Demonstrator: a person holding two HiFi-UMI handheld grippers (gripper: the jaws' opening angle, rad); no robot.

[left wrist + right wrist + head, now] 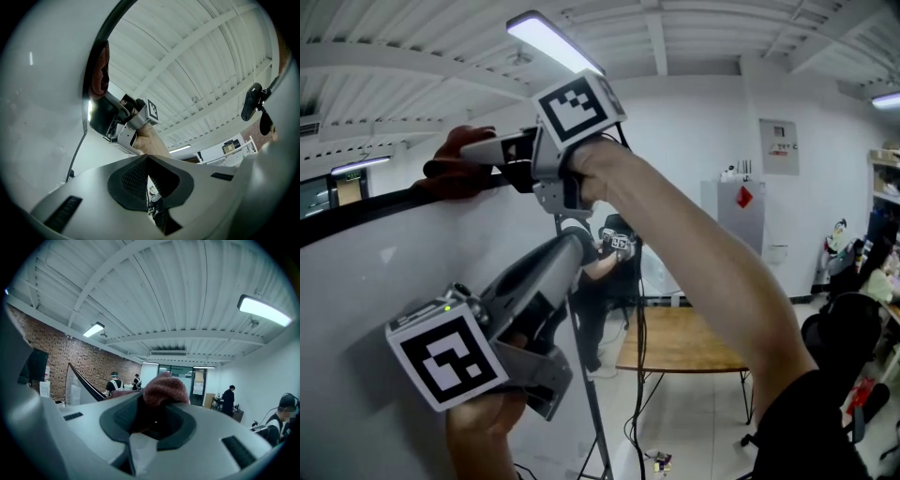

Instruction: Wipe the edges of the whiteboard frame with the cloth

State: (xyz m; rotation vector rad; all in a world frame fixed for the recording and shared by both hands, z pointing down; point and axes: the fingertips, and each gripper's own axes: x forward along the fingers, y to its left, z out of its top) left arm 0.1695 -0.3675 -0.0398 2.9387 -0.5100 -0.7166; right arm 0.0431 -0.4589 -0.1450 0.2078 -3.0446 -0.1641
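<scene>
above frame (356, 214) — open air | rightward: table (684, 342), well apart

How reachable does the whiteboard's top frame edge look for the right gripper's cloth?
Probably yes: the right gripper holds the cloth right at the top frame edge, with nothing between them.

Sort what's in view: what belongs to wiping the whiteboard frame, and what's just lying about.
For the job:
- cloth, clamped in the right gripper
- whiteboard frame, its black top edge

Just about:
- left gripper, shut on nothing
- wooden table
- grey cabinet
</scene>
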